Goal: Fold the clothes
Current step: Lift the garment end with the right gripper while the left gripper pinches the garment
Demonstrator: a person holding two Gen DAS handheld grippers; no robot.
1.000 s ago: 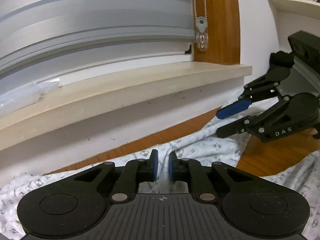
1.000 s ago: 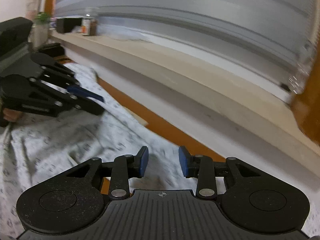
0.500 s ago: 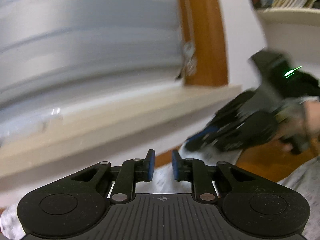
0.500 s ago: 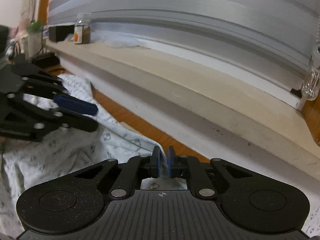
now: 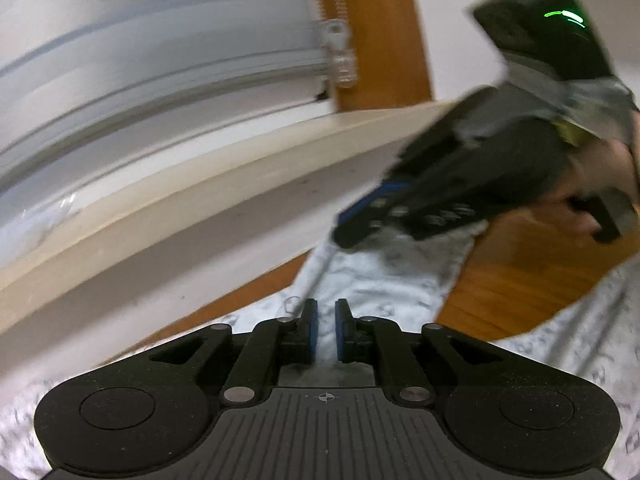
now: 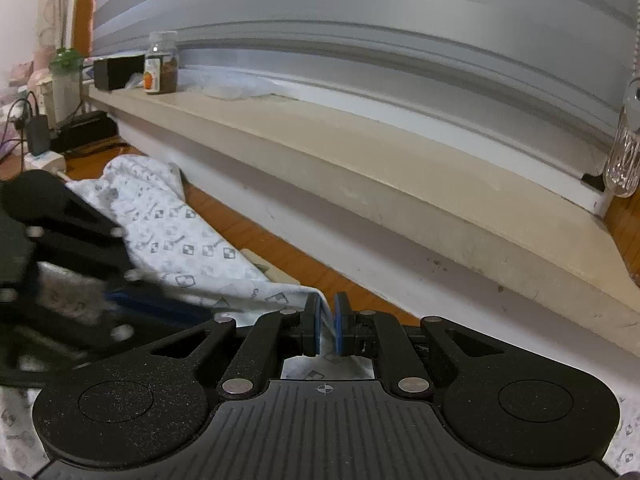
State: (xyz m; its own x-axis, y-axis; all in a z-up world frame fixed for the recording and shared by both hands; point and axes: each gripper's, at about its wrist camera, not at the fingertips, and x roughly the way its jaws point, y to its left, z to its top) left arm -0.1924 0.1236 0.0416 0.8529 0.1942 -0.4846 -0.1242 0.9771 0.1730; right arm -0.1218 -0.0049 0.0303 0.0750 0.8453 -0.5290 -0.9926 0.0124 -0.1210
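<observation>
My right gripper (image 6: 327, 326) has its jaws pinching an edge of the patterned white garment (image 6: 172, 236), cloth pressed between the blue pads. The left gripper (image 5: 326, 330) shows jaws nearly together with fabric running between them, gripping it. The garment lies on the wooden table (image 5: 516, 280), just near of the windowsill (image 6: 360, 148). The left view is blurred.

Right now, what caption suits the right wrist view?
Right gripper pinches white patterned cloth beside the beige windowsill, left gripper alongside.
</observation>
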